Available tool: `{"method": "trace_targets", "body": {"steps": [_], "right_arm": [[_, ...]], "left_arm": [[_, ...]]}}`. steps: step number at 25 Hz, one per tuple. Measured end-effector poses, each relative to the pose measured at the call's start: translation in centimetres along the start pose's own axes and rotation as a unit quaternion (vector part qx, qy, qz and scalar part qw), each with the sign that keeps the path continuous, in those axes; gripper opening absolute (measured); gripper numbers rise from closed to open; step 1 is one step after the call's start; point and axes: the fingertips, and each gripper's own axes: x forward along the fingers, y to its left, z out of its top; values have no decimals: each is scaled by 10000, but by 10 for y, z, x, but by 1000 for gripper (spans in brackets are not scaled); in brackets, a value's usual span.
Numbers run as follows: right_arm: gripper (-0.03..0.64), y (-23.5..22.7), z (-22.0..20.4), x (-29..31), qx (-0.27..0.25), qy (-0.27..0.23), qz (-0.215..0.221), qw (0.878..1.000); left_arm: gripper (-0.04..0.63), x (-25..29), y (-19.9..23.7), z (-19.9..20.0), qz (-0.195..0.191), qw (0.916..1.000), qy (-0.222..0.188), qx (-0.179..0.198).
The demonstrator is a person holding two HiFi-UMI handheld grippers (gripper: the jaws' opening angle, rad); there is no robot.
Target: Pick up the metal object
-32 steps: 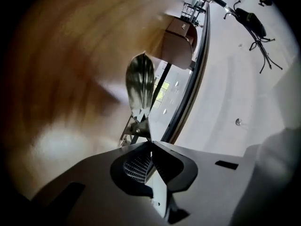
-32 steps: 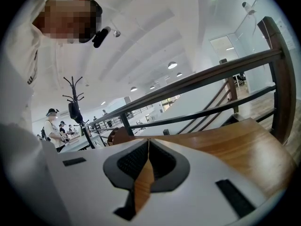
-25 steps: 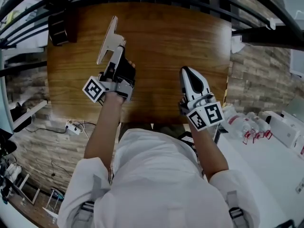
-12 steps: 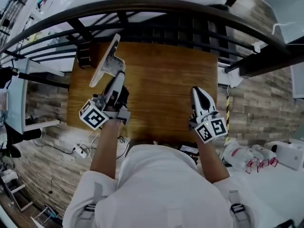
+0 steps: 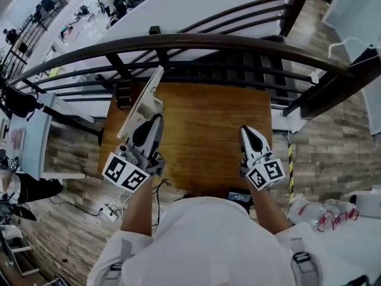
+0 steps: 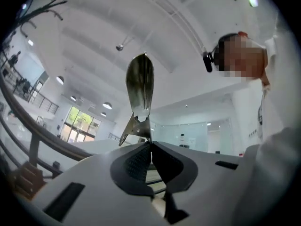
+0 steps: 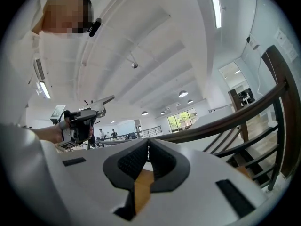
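The metal object (image 5: 143, 100) is a long flat silvery piece with a bracket-like base, held up off the wooden table (image 5: 208, 124). My left gripper (image 5: 155, 119) is shut on its lower end. In the left gripper view the metal object (image 6: 140, 86) rises from between the pads of the left gripper (image 6: 149, 143) against the ceiling. My right gripper (image 5: 246, 130) hovers over the table's right side, shut with nothing in it. The right gripper (image 7: 148, 149) points upward in its own view, which also shows the metal object (image 7: 104, 100) at left.
A dark curved railing (image 5: 196, 43) runs past the table's far edge. A small dark box (image 5: 123, 94) sits at the table's far left corner. A power strip (image 5: 110, 210) lies on the floor at left. A white surface with bottles (image 5: 324, 210) is at lower right.
The left gripper has lifted the metal object higher and tipped it upward. Both grippers now sit nearer the table's front edge, and the head view has pulled back, showing more railing.
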Motion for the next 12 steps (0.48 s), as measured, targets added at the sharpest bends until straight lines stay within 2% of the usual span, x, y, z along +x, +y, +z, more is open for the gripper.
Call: {"method": "trace_targets", "body": {"steps": [5, 9, 12], "right_arm": [[25, 46, 8, -12, -253, -168, -170, 9994], [25, 83, 3, -21, -342, -155, -372, 9986], [25, 109, -3, -31, -405, -127, -467, 9980]], "left_arm": [[20, -43, -3, 12, 288, 9976, 115, 624], [20, -84, 1, 18, 484, 9913, 233, 1205], [20, -117, 8, 19, 602, 9888, 236, 1342]]}}
